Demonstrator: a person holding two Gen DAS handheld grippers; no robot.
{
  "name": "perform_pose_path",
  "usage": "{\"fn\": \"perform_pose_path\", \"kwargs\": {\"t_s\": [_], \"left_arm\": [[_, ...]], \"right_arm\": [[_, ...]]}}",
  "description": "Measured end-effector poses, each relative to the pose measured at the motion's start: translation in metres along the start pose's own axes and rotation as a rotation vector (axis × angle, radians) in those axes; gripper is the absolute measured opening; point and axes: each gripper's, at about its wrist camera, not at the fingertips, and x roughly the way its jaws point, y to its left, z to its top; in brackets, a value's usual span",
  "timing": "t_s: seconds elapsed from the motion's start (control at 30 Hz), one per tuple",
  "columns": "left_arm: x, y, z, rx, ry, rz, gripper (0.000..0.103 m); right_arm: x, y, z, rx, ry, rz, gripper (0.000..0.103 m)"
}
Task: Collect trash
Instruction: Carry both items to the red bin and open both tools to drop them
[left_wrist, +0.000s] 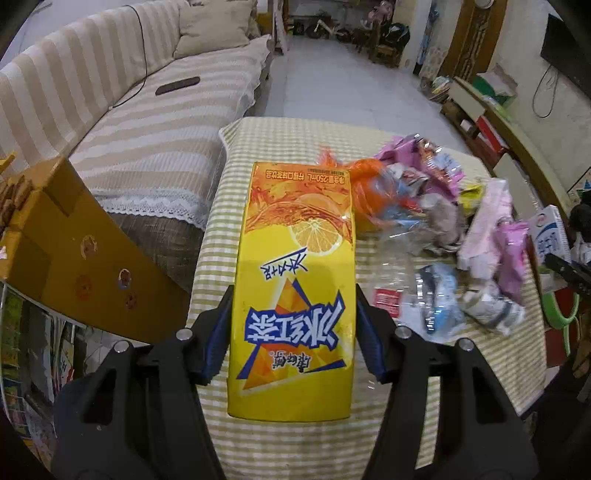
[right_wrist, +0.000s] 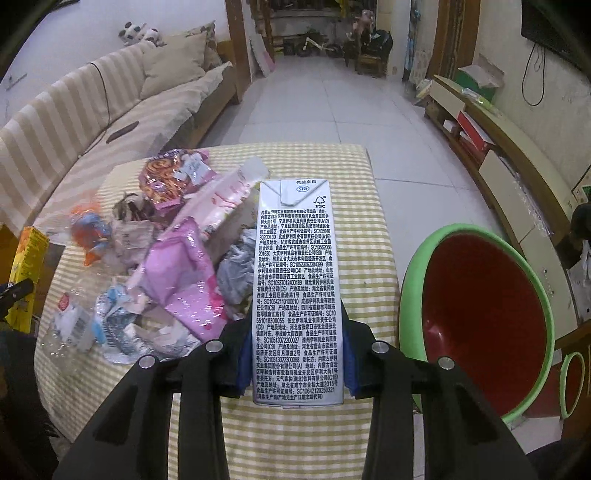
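Observation:
My left gripper (left_wrist: 292, 295) is shut on a yellow iced-tea carton (left_wrist: 295, 240), its blue pads pressing both long sides; the carton hangs above the checked tablecloth (left_wrist: 280, 140). My right gripper (right_wrist: 297, 325) is shut on a white milk carton (right_wrist: 295, 266) covered in small print, held above the table's right side. Between the two cartons a trash pile (right_wrist: 177, 266) of pink wrappers, crumpled paper, clear plastic and foil lies on the table. The same trash pile (left_wrist: 443, 229) shows in the left wrist view, with the milk carton (left_wrist: 550, 236) at the far right.
A green-rimmed red basin (right_wrist: 480, 302) stands right of the table, tilted toward me. A brown cardboard box (left_wrist: 74, 258) sits left of the table, beside a striped sofa (left_wrist: 147, 122). A low cabinet (right_wrist: 509, 177) lines the right wall. Tiled floor (right_wrist: 325, 103) stretches beyond.

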Motion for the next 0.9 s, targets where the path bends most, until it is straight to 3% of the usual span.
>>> {"fn": "perform_pose_path", "kwargs": {"t_s": [0.23,0.53,0.9], "left_arm": [[-0.025,-0.019,0.006,0.026,-0.052,-0.043,0.057],[-0.049,-0.072,0.011,0.108,-0.09,-0.142,0.057],[-0.051,-0.189,0.032,0.286,-0.079,-0.331,0.057]], "right_arm": [[-0.026,0.001,0.0,0.022,-0.048,0.017,0.036],[-0.06,-0.028,-0.011,0.085,-0.099,-0.006,0.036],[-0.092,-0.091,-0.022,0.186,-0.14,-0.102,0.036]]}}
